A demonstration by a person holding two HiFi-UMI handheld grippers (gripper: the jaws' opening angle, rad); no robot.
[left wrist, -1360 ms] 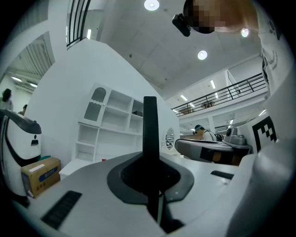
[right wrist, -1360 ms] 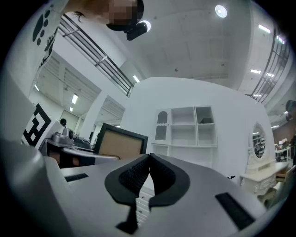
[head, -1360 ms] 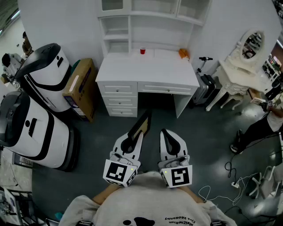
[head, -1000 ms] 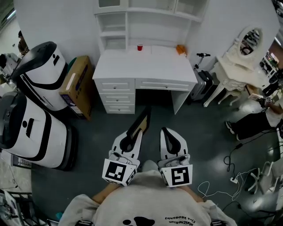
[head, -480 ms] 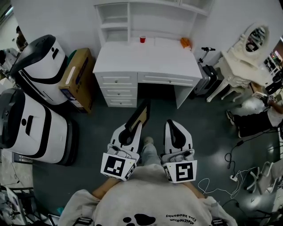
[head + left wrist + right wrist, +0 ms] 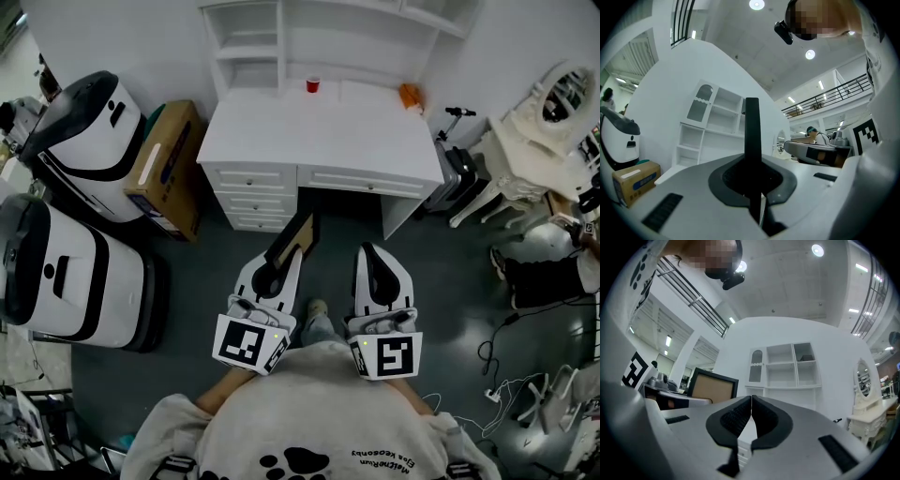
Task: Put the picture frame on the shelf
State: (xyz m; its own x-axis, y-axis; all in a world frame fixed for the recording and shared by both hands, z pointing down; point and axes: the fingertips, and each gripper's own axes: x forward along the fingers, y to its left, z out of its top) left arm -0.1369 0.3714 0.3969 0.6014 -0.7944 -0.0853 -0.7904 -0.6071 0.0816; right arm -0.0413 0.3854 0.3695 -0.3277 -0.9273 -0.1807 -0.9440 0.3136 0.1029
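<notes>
The left gripper (image 6: 752, 174) is clenching its jaws on the picture frame (image 6: 752, 136), which is rising edge-on between the pads as a thin dark upright strip. From the head view the frame is sticking out past the gripper's tips toward the far side, tilted slightly to the right, its tan backing facing right (the right gripper view is catching that same tan panel inside its black border, off to the left). The right gripper (image 6: 750, 414) is holding nothing: its two ribbed pads are pressing together with only a hairline seam between them.

Both grippers are pointing side by side toward the white desk (image 6: 319, 141), which is standing well apart from them across a stretch of dark floor. A shoe (image 6: 317, 307) is showing on the floor between the two grippers. A white shelf unit (image 6: 246, 49) is sitting along the far edge of the desk, against the wall, with open compartments. On the desktop near the shelf, a red cup (image 6: 313, 84) is standing, and an orange object (image 6: 411, 97) is lying toward the right corner; its kind is too small to tell.

To the left of the desk a cardboard box (image 6: 164, 169) is leaning, and two large white-and-black machines (image 6: 80, 141) are standing beside it. At the far right a white dressing table with an oval mirror (image 6: 562, 98) is standing.
</notes>
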